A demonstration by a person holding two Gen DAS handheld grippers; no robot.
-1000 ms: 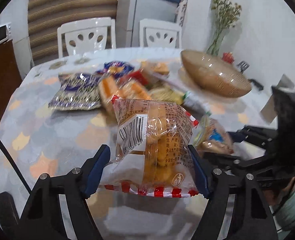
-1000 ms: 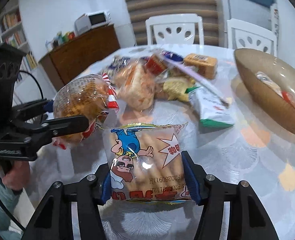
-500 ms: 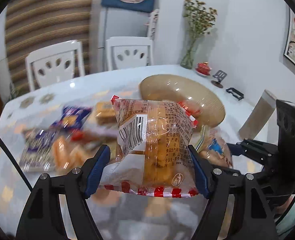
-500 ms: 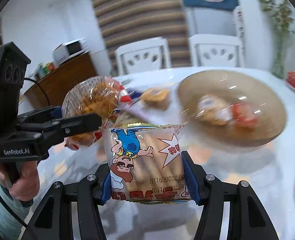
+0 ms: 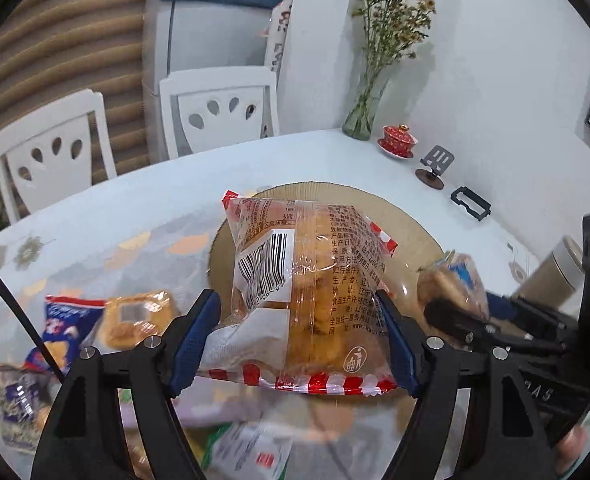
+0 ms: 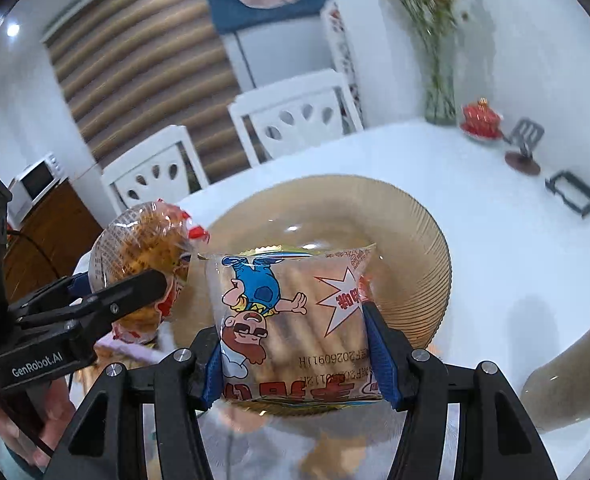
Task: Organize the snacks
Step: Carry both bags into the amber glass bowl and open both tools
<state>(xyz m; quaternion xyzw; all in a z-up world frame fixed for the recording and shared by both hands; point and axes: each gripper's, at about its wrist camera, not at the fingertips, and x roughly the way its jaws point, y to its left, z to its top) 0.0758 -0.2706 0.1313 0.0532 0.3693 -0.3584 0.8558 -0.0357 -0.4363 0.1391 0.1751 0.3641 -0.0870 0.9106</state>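
The bun pack (image 5: 307,300) sat pinched between the left gripper's (image 5: 295,340) jaws, which were closed on its sides, and the biscuit pack (image 6: 295,324) was clamped the same way in the right gripper (image 6: 293,360). Both hung above the bowl (image 6: 423,232), likely so each could be dropped in at once; the bowl lay at 12 o'clock of each pack. Loose snacks (image 5: 95,324) were left at 9 o'clock on the table (image 5: 327,160), whose cloth was pale with leaf prints. Beyond, at 12 o'clock, stood white chairs (image 5: 219,108), striped blinds, and a flower vase (image 5: 365,116) at 1 o'clock.
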